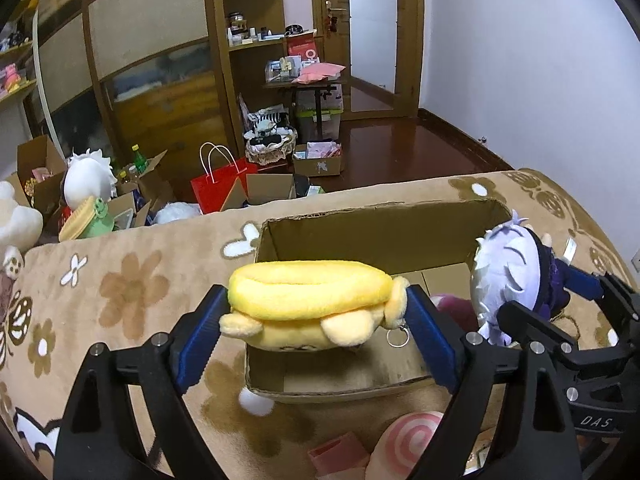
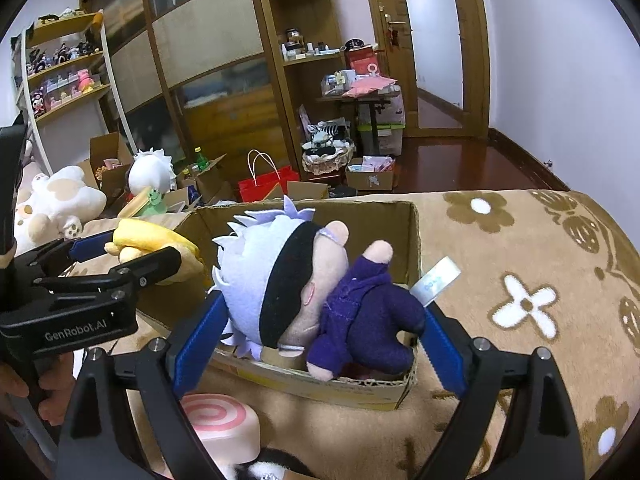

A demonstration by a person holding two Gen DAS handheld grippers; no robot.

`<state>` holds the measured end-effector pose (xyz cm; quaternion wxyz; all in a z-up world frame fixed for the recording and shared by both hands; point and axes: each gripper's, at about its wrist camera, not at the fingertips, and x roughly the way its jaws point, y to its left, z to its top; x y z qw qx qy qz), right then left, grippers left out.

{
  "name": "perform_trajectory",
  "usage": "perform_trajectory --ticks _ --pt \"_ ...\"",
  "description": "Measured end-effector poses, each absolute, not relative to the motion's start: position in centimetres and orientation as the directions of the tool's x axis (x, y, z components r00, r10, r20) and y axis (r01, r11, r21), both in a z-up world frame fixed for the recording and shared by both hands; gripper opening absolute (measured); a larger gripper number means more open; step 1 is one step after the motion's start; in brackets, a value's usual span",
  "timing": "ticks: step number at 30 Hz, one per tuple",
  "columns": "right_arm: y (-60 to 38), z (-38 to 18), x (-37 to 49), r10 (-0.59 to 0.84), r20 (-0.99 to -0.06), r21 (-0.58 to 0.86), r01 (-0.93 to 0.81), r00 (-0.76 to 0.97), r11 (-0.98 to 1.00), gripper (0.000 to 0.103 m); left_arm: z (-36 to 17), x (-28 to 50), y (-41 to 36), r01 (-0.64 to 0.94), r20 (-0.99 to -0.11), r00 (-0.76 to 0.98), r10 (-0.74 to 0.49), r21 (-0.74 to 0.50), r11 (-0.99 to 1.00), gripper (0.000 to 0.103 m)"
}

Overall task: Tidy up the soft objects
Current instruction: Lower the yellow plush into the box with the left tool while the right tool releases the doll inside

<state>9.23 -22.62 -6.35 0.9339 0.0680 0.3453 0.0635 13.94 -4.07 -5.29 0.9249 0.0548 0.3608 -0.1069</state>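
My left gripper (image 1: 316,304) is shut on a yellow plush (image 1: 308,288), which hangs crosswise between the blue pads above the near left part of an open cardboard box (image 1: 380,240). A metal ring dangles from the plush's right end. To its right, my right gripper (image 2: 324,310) is shut on a doll (image 2: 280,280) with white hair, a black band and a purple outfit. The doll hangs over the near edge of the same box (image 2: 320,388). The right wrist view shows the left gripper (image 2: 140,248) with the yellow plush (image 2: 152,236) at the left.
The box rests on a tan flowered blanket (image 1: 120,280). A pink swirl cushion (image 1: 412,440) and a small pink block (image 1: 340,452) lie just in front of it. Something dark pink (image 1: 452,304) lies inside. Beyond the blanket's far edge are cartons, a red bag (image 1: 216,188) and more plush toys.
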Motion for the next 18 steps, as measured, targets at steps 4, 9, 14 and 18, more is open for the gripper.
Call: perform_trajectory --ticks 4,9,14,18 --pt "-22.70 -6.30 9.23 0.168 -0.636 0.177 -0.069 0.753 0.982 0.097 -5.08 13.78 -3.87 0.238 -0.672 0.721 -0.169 0.012 0.971 0.090" --pt "-22.78 -6.30 9.22 0.167 -0.638 0.175 -0.070 0.752 0.982 0.097 -4.79 13.48 -3.87 0.243 -0.655 0.735 -0.176 0.013 0.970 0.094" --pt "-22.85 -6.38 9.19 0.168 -0.637 0.181 -0.066 0.752 0.981 0.099 -4.67 13.53 -3.92 0.240 -0.656 0.734 -0.175 0.010 0.971 0.094" --pt "-22.80 -6.28 9.12 0.169 -0.629 0.184 -0.066 0.759 0.981 0.099 -4.60 13.75 -3.60 0.230 -0.660 0.732 -0.168 0.006 0.973 0.097"
